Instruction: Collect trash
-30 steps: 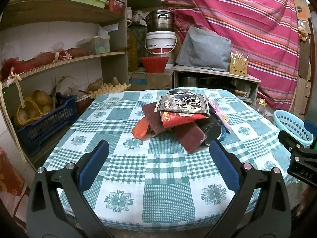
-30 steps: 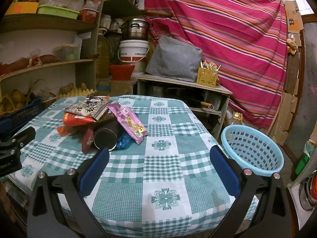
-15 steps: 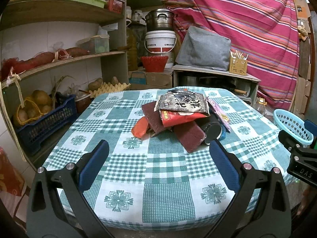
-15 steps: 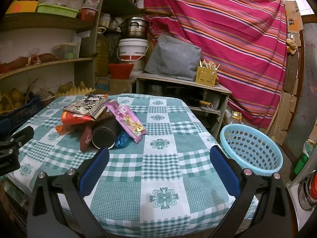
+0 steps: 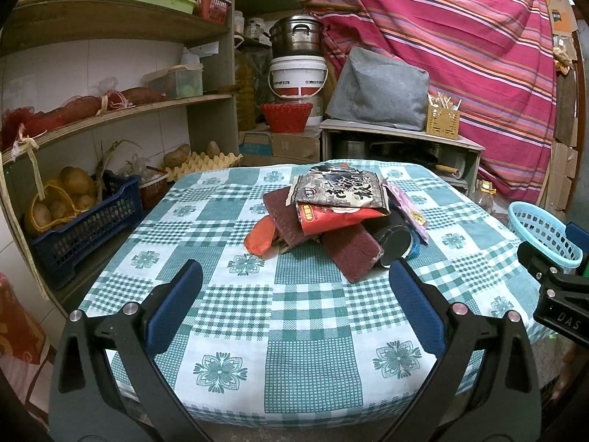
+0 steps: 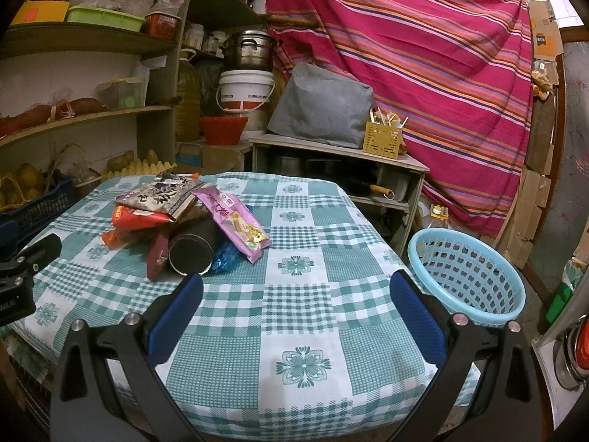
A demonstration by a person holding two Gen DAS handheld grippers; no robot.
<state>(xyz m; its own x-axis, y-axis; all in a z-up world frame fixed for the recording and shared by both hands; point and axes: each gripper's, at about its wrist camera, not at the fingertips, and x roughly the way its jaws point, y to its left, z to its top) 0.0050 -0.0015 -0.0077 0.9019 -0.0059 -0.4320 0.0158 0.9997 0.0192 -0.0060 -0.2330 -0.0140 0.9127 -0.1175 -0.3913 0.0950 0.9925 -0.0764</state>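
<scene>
Several wrappers (image 5: 342,202) piled, basket (image 6: 467,276) beside table (image 6: 294,294)

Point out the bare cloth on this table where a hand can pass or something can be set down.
Free: the near half of the tablecloth before the wrapper pile, and the strip between the pile and the edge by the blue basket. Crowded: the centre, where wrappers overlap a black can. Both tongs hang open.

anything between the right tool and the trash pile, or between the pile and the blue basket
Nothing visible. Only bare checked tablecloth lies between the open right tool and the trash pile. The blue basket stands off the table's right edge, with a clear path to it.
</scene>
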